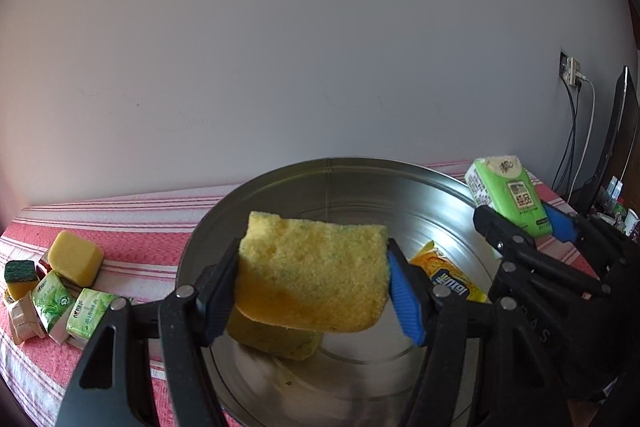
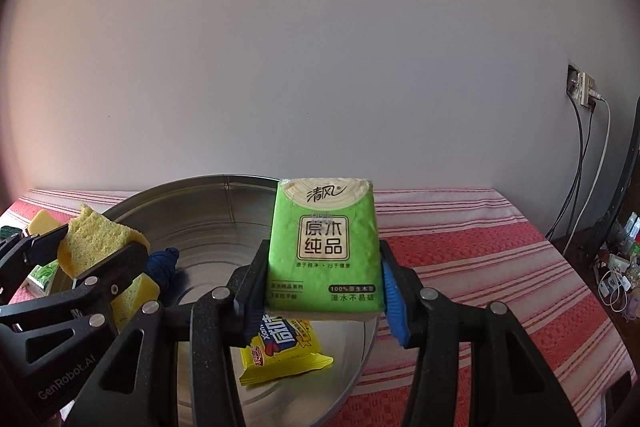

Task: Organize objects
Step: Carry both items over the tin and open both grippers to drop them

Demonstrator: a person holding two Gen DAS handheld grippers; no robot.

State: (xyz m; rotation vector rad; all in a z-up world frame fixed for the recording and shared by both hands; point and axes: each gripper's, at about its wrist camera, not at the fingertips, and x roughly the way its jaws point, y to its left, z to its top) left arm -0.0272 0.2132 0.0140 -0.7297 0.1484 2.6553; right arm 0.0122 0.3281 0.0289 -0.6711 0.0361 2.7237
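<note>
Striped surface (image 2: 460, 247), metal basin (image 1: 340, 183) holding yellow packet (image 2: 288, 359). Left tool (image 1: 312, 279) gripped sponge (image 1: 312, 267) crosswise; right tool (image 2: 320, 291) gripped upright tissue pack (image 2: 324, 247).

A home room: red-striped tablecloth (image 2: 480, 251) against a plain wall (image 2: 320, 67), wall socket (image 2: 582, 89) with trailing cables (image 2: 580, 163).

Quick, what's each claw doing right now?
Left gripper: closed on a yellow sponge.
Right gripper: closed on a green tissue pack.
</note>
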